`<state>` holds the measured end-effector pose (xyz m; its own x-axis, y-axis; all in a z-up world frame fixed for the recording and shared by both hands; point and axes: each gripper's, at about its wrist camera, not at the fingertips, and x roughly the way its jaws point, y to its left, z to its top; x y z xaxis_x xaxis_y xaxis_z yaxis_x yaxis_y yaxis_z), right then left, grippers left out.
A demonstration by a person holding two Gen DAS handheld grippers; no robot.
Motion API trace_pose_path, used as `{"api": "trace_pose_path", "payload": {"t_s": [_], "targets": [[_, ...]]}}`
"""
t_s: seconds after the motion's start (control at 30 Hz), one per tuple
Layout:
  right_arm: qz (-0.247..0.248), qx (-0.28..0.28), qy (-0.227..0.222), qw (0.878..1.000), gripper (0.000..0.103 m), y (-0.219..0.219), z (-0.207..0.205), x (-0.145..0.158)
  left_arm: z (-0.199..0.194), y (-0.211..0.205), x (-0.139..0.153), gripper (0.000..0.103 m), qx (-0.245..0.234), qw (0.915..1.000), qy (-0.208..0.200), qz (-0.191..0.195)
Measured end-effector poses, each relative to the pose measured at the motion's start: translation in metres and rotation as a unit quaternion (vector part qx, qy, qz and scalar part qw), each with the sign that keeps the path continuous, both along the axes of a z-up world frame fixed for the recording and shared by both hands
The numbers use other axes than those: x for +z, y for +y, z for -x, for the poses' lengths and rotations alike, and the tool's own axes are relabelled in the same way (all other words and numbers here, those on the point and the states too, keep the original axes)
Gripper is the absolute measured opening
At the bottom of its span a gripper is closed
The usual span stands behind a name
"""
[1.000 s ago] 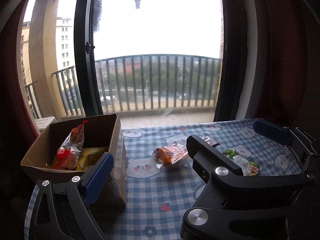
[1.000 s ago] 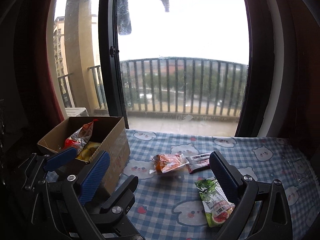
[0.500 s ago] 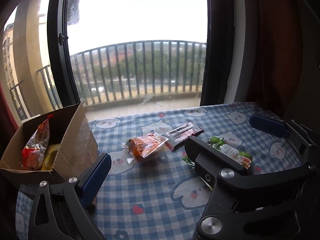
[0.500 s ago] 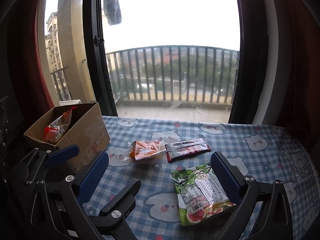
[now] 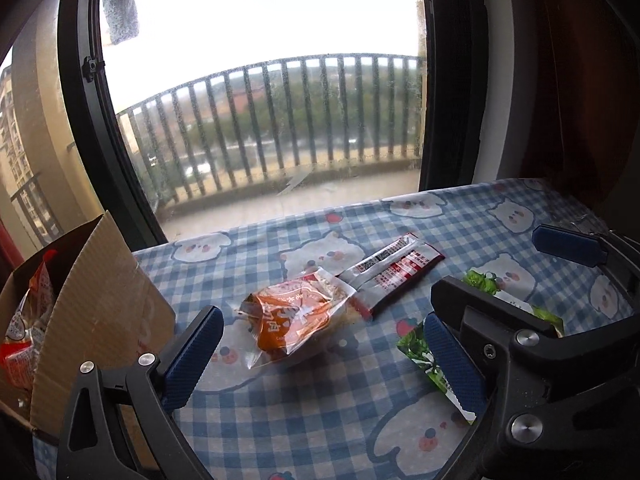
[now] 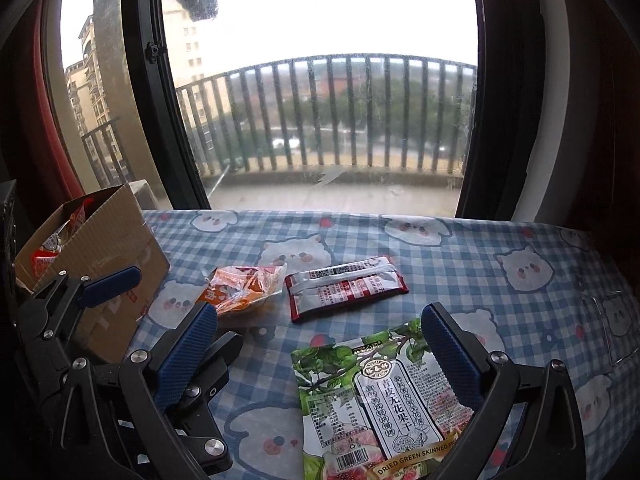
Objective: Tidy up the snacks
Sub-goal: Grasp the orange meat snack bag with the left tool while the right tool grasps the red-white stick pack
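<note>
The brown cardboard box [image 6: 100,256] at the tabletop's left is holding red-and-white snack bags [image 5: 24,328]. The right hand-held gripper [image 6: 320,360] is hovering wide apart over the green dried-fig pouch [image 6: 368,408]; the left hand-held gripper [image 5: 316,356], equally spread, is facing the orange wrapped snack [image 5: 296,320]. Beyond is lying a dark-red flat packet [image 6: 344,286].

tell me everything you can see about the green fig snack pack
The green fig snack pack is a flat, glossy plastic pouch printed with green leaves and cut figs, a white label panel with Chinese characters, a barcode, and the words "DRIED GREEN SKINNED". It looks sealed and lies label-up on the checked tablecloth, apart from the other packets. The open right tool straddles it, its right finger over the pack's edge; contact is unclear.
</note>
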<state>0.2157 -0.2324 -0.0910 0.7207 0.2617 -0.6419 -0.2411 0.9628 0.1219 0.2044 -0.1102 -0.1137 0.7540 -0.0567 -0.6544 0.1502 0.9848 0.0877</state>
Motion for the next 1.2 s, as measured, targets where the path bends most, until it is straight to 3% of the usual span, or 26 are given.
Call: {"api": "trace_pose_path", "payload": {"t_s": [0.23,0.57,0.8,0.97,1.07,1.2], "targets": [[-0.023,-0.015,0.021,0.999,0.103,-0.002,-0.044,-0.013,-0.05,0.01,-0.015,0.101,0.045,0.9977,0.034,0.038],[-0.014,-0.022,0.052,0.998,0.103,0.011,-0.091,-0.038,-0.096,0.017,-0.051,0.098,0.094,0.9916,0.083,0.033],[-0.022,-0.026,0.091,0.995,0.103,0.006,-0.105,-0.072,-0.106,0.016,-0.079,0.092,0.102,0.9884,0.112,0.002],[-0.022,-0.029,0.116,0.993,0.103,0.002,-0.11,-0.085,-0.112,0.022,-0.097,0.094,0.116,0.9847,0.128,0.015],[-0.019,-0.027,0.115,0.993,0.103,0.002,-0.11,-0.086,-0.11,0.028,-0.101,0.095,0.126,0.9832,0.125,0.043],[-0.016,-0.028,0.119,0.992,0.103,0.003,-0.111,-0.088,-0.105,0.019,-0.1,0.092,0.117,0.9873,0.106,0.016]]}}
